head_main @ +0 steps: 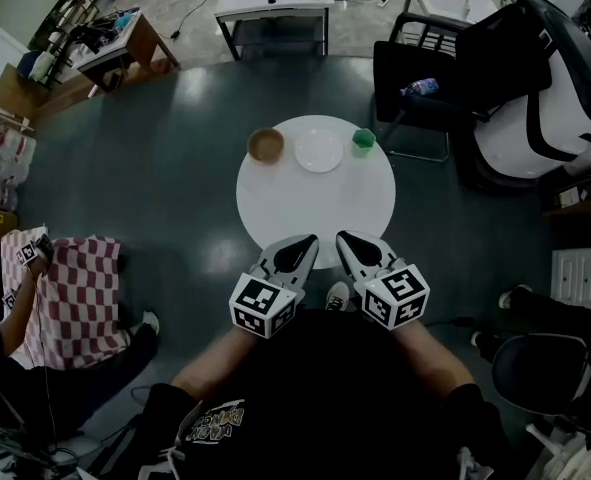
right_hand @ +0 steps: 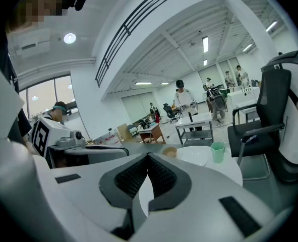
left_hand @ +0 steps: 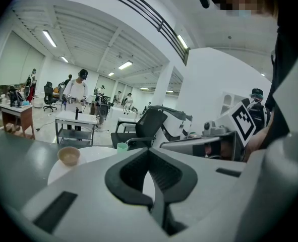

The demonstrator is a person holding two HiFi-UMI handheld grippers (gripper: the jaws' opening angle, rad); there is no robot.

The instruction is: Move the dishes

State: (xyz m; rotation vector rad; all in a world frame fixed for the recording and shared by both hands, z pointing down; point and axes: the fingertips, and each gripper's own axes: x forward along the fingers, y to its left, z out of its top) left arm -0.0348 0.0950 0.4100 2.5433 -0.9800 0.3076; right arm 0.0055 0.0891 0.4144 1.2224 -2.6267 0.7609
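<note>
Both grippers are held low over the near edge of the round white table (head_main: 275,208), side by side and pointed towards the far side. The left gripper (head_main: 310,239) is seen with its jaws closed tip to tip, and nothing is caught between them in the left gripper view (left_hand: 149,150). The right gripper (head_main: 343,237) is likewise shut, its black ribbed pads meeting at the front with nothing gripped (right_hand: 149,157). The dishes are lined up along the far edge of the table, well apart from both grippers. The shallow brown wooden bowl (head_main: 266,145) is placed on the left, the flat white plate (head_main: 318,151) in the middle just beside it, and the small green plastic cup (head_main: 363,142) upright on the right. From the right gripper view the plate (right_hand: 194,156) and cup (right_hand: 218,152) are seen ahead, and the bowl (right_hand: 169,151) is partly hidden behind the jaw tips. A black office chair (head_main: 445,78) is parked beyond the table.
</note>
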